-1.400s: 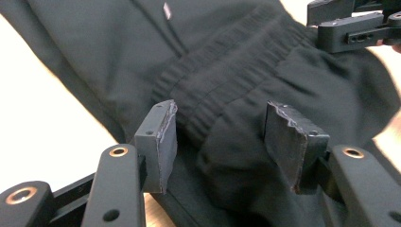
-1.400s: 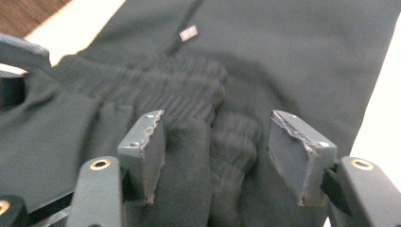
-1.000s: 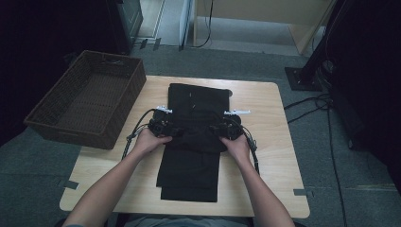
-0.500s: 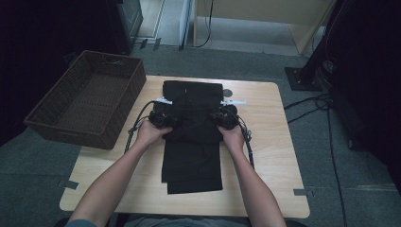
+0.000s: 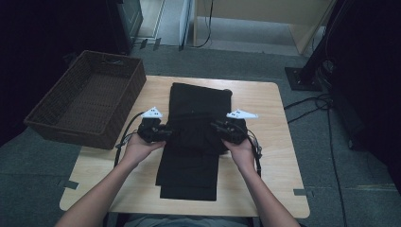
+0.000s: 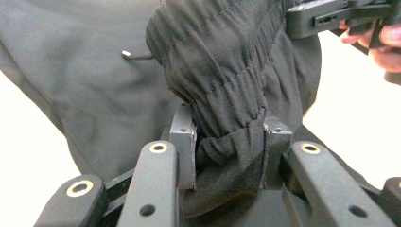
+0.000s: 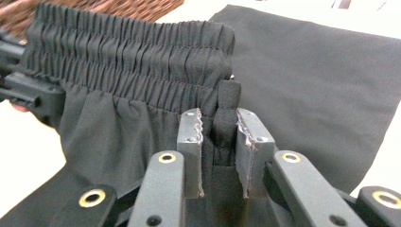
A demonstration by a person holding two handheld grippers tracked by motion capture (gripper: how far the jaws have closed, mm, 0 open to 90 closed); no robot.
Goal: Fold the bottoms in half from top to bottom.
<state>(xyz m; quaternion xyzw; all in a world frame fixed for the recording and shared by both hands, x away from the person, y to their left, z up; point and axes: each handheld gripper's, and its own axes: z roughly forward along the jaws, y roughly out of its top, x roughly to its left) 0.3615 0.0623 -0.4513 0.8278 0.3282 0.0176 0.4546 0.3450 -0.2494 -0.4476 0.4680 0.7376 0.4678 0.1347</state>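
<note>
Black trousers lie lengthwise on the wooden table. Their elastic waistband is raised off the cloth between my two grippers. My left gripper is shut on the waistband's left end, a thick bunch of fabric between its pads. Its jaws closed onto the cloth and have just eased open slightly, and the pads still press. My right gripper has just closed on a fold at the right end. The gathered waistband stretches from there to the left gripper.
A dark wicker basket stands at the table's left, partly over its edge. Cables run over the floor on the right. Bare tabletop shows on both sides of the trousers. The right gripper's body shows in the left gripper view.
Both grippers tipped down onto the trousers, closed on the waistband, then rose and came back toward the person with it. Their white top plates show again.
</note>
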